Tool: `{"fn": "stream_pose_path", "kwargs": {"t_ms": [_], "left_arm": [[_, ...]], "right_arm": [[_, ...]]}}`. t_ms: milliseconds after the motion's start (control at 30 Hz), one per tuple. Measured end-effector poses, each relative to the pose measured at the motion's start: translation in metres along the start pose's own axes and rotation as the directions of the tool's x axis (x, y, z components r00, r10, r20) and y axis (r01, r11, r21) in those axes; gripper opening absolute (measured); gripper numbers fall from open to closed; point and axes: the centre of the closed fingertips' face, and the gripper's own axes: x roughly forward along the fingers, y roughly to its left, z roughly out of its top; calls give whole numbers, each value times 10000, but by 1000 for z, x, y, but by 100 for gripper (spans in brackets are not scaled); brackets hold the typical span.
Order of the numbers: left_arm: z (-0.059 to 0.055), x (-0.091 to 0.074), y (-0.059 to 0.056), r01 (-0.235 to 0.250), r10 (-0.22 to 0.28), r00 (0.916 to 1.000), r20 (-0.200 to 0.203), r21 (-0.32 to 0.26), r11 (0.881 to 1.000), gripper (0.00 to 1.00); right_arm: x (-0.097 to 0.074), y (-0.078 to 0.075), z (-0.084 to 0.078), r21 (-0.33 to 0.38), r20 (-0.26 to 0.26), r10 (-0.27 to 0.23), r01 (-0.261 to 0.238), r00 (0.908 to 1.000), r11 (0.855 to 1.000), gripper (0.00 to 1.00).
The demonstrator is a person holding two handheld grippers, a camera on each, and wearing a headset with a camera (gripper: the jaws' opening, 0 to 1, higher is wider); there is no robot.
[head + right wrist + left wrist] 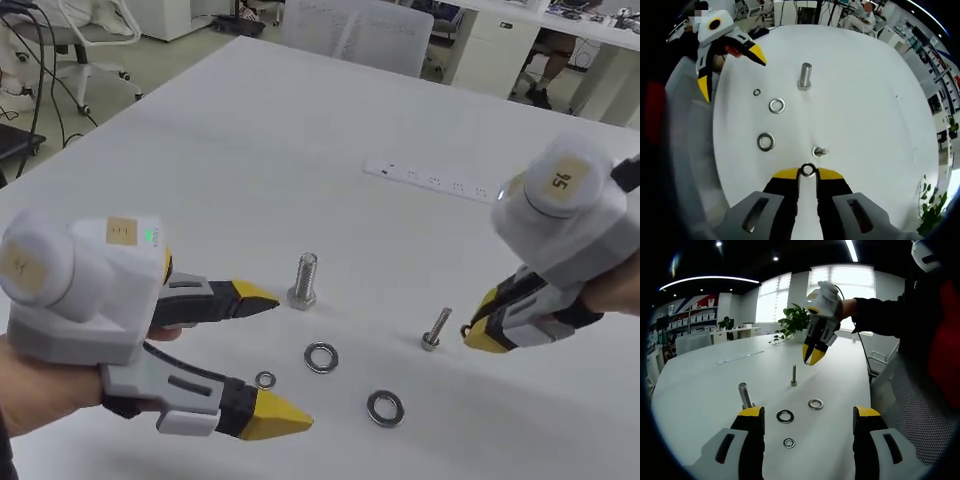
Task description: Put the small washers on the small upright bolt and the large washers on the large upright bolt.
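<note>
1. Right now a small washer [808,170] sits pinched between the yellow tips of my right claw [808,174], at bottom centre of the right gripper view.
2. Just above it in that view the small bolt [820,151] stands head down on the white table [865,100], near my tips but not touching them.
3. Left of that bolt lies a large washer [766,141]. A second large washer [777,105] lies higher up, and a loose small washer [756,92] higher still.
4. The large bolt [805,76] stands upright near top centre.
5. My left claw [287,358], at lower left of the head view, is spread wide and grips nothing.
</note>
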Motion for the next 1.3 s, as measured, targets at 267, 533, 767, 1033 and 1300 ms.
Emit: {"fn": "stream_pose_path", "kwargs": {"t_ms": [267,533,767,1033,1300], "left_arm": [[-1,0,1,-49,49,10000,-16,-28,10000,71],[-1,-1,2,-104,104,9999,-23,-63,9999,71],[-1,-1,2,-143,143,9999,-10,-92,9999,70],[-2,-2,4,-173,172,9998,-18,-125,9998,70],[-3,-2,4,-176,175,9998,-21,-132,9998,70]], "right_arm": [[-1,-14,12,-306,39,-184,185,9998,9994,14],[7,-22,18,-540,1,-128,128,9999,9985,14],[14,-21,14,-637,-223,-23,9,9997,9980,14],[18,-21,13,-633,-267,54,-71,9996,9980,14],[20,-20,14,-666,-284,87,-106,9996,9977,14]]}}
